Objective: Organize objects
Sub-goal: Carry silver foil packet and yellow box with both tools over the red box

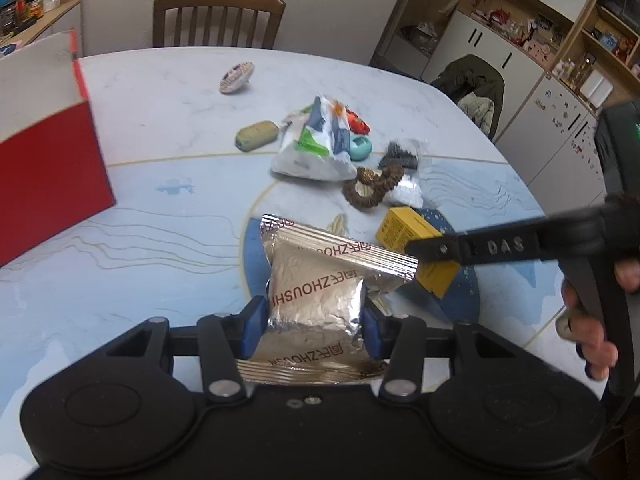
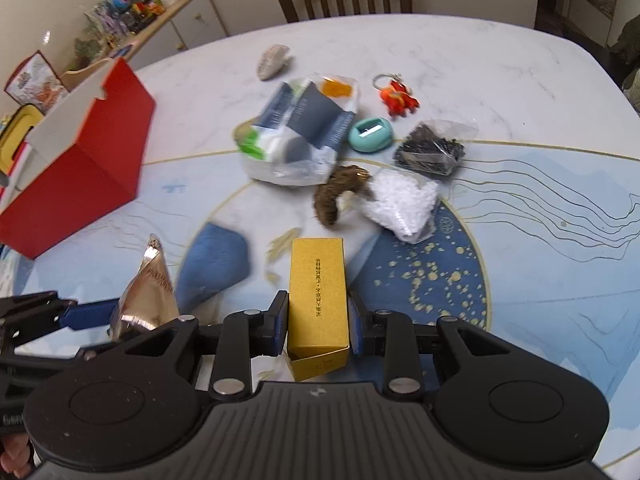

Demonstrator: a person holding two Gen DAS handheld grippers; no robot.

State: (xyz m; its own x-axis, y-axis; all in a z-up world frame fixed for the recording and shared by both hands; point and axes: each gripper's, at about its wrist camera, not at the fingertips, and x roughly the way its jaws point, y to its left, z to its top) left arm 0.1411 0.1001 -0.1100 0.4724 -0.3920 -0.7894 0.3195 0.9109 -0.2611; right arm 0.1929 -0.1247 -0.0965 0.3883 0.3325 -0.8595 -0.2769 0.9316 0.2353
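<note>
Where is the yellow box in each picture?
Left wrist view: the yellow box sits right of centre, partly behind the right tongs' black arm.
Right wrist view: the yellow box stands bottom centre, between the tongs' pads.
Shared landmark: the red box on the left.

Left wrist cam: low over the bench (image 1: 160,120), close, looking forward toward the chair (image 1: 218,20), right claw (image 1: 416,250) entering from its right. Right wrist cam: same heading, slightly higher, left claw (image 2: 116,314) at its left edge. Shared: red box (image 1: 48,152) (image 2: 76,184), central clutter, chair.
</note>
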